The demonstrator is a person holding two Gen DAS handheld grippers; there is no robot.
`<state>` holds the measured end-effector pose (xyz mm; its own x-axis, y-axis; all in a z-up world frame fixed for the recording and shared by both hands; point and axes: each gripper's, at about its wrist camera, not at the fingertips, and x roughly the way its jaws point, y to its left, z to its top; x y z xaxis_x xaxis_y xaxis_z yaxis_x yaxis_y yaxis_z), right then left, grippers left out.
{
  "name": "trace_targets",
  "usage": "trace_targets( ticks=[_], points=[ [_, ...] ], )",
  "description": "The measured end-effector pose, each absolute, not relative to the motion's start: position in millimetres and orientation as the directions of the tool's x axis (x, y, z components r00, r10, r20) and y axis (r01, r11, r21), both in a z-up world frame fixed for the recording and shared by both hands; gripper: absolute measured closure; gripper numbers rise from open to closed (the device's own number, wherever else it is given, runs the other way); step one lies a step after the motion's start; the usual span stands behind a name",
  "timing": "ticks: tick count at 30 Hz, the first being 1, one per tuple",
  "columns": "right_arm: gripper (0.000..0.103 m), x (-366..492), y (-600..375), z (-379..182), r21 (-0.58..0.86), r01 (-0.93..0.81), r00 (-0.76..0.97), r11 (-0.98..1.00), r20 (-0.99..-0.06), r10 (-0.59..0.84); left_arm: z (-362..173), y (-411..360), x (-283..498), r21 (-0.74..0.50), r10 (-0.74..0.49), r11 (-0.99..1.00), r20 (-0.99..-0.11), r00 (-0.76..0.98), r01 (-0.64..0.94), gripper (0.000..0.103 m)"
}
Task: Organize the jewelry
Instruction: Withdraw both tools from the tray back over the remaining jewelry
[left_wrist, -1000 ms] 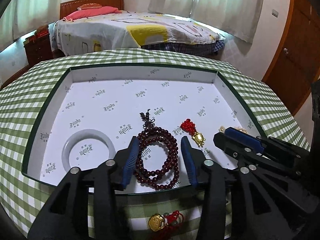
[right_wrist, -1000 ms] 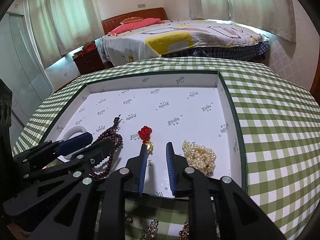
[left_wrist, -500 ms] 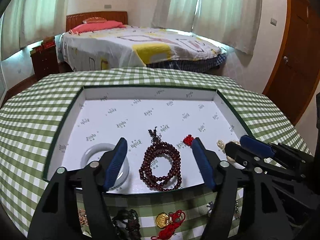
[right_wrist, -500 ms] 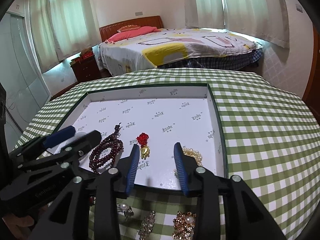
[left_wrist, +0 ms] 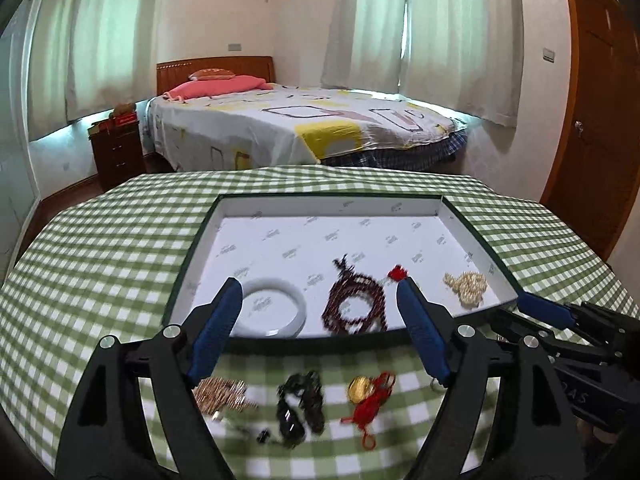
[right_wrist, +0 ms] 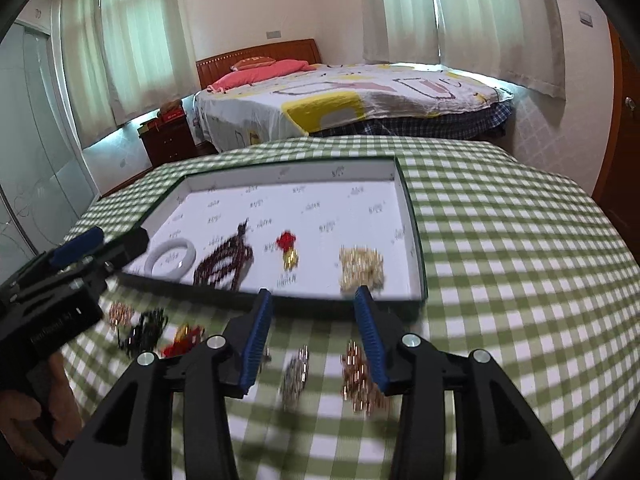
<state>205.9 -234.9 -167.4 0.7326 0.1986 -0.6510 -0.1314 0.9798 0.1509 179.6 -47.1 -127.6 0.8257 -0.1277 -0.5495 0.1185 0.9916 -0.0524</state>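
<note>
A shallow white box (left_wrist: 332, 204) (right_wrist: 412, 216) lies on the green checked table. In it are a white bangle (left_wrist: 272, 308) (right_wrist: 172, 258), a dark red bead bracelet (left_wrist: 354, 304) (right_wrist: 224, 262), a red-and-gold charm (right_wrist: 289, 249) and a pearl pile (left_wrist: 466, 286) (right_wrist: 361, 269). My left gripper (left_wrist: 318, 334) is open and empty, above the box's near edge. My right gripper (right_wrist: 314, 336) is open and empty, near that edge. On the cloth lie a gold chain (left_wrist: 220, 394), a black piece (left_wrist: 300, 404), a gold-and-red charm (left_wrist: 370, 392), a silver brooch (right_wrist: 296, 374) and a rose-gold piece (right_wrist: 360, 376).
The table (right_wrist: 500, 240) drops off at the right and the far side. Behind it stand a bed (left_wrist: 304, 124), a dark nightstand (left_wrist: 118, 148) and a wooden door (left_wrist: 592, 108). The right gripper shows at the right edge of the left wrist view (left_wrist: 560, 320).
Both grippers have drawn back and up from the box and opened wider. The loose jewelry on the cloth in front of the box has come into view.
</note>
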Motion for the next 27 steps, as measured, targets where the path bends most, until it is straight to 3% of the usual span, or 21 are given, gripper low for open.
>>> trace_targets(
  ticks=[14,25,27],
  points=[
    [0.066,192,-222,-195,0.132,-0.152,0.676,0.979,-0.709,0.201,-145,-9,143,-0.023,-0.032,0.999,-0.586,0.81,0.023,0.025],
    [0.068,203,-211,-206,0.096,-0.16,0.641,0.982,-0.746,0.178,-157,6,143,-0.05,-0.025,0.999,-0.614,0.789,-0.008,0.025],
    [0.074,202,-212,-207,0.089,-0.16,0.643,0.983,-0.746,0.172,-159,6,143,-0.049,-0.026,0.999,-0.621,0.783,-0.005,0.025]
  ],
)
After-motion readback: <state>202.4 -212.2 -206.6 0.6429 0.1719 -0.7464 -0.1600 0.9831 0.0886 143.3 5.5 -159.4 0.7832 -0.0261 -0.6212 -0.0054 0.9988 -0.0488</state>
